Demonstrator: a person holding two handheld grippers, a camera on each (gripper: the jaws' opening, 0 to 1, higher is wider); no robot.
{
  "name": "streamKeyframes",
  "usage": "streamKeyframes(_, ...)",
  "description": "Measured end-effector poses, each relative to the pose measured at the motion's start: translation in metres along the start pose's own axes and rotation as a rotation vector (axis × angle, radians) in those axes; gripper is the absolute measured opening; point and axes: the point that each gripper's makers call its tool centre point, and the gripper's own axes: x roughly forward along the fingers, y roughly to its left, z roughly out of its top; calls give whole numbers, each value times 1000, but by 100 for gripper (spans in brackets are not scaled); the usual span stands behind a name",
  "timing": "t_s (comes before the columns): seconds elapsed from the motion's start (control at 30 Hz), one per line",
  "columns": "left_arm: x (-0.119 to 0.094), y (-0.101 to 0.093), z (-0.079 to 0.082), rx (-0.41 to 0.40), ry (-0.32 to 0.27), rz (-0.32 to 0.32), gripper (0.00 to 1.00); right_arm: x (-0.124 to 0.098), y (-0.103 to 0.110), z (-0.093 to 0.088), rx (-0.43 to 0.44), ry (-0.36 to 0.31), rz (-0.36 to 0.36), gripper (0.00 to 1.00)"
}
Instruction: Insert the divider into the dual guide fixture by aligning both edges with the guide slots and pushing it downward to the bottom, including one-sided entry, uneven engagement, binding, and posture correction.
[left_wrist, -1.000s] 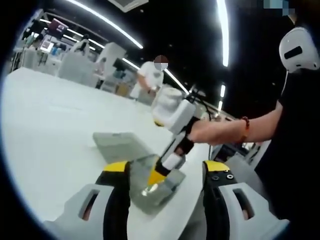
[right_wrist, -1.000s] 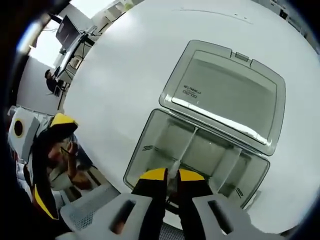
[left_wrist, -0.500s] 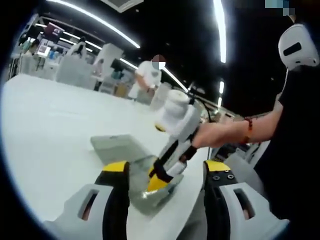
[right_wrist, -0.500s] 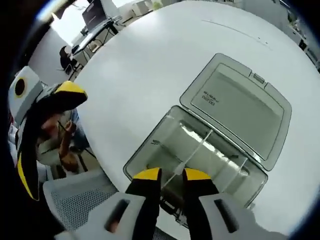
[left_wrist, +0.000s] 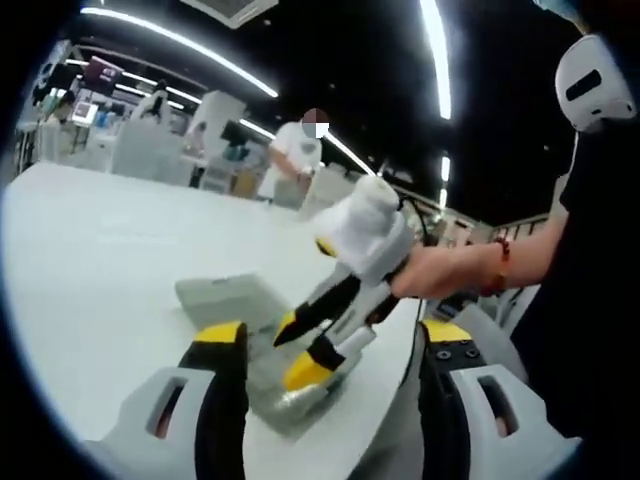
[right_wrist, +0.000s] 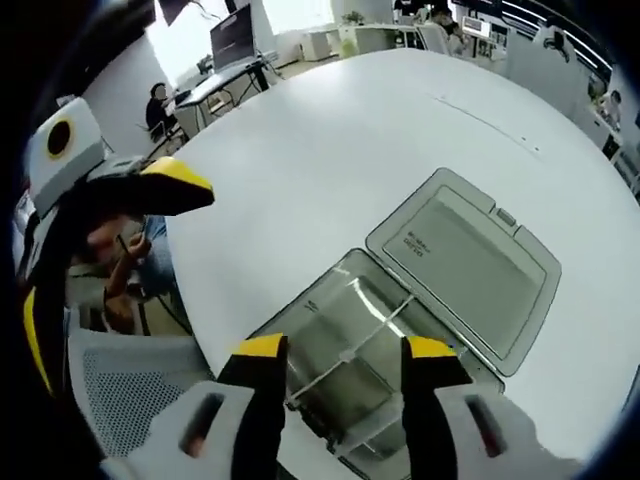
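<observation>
Your right gripper (right_wrist: 340, 350) has let go: a second ago its jaws were pinched together on the thin divider, and now they stand wide apart and have pulled back above the clear box (right_wrist: 370, 375). The divider (right_wrist: 350, 345) stays in the box as a pale strip running across it between the two long walls, with nothing touching it. That reads as the push being finished, or at least paused. Whether both edges are fully down in their slots is too fine to tell from here, so check that the strip sits level before you count it as seated.

The white table (right_wrist: 330, 170) takes up most of the right gripper view, and the box sits close to its near edge with its hinged lid (right_wrist: 465, 265) lying open flat on the far side. In the left gripper view the right gripper (left_wrist: 305, 345) hangs over the box (left_wrist: 275, 385), jaws spread, your hand (left_wrist: 430, 275) on its grip. Your left gripper (left_wrist: 335, 345) hovers just short of the box with its jaws apart, holding nothing.

A mesh chair (right_wrist: 125, 395) stands by the table edge, and other people stand in the background, well apart from the work. Nothing blocks the box; the open lid is the nearest thing to either gripper.
</observation>
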Motion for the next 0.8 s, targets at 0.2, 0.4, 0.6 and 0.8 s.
streamKeyframes(0.2,-1,-2,-6,18,22,18,74,-8,2,3,-38,-53,2,63)
streamKeyframes(0.4,-5,-3,-6,33,32,40,77,-15,-1,7,-68,-113,-14,83)
streamKeyframes(0.6,-6,-6,-2,56,39,72,85,-25,0,10,-72,-155,-19,87)
streamKeyframes(0.8,0,-17,-4,74,65,70,93,-37,-2,1,-60,-183,-31,81)
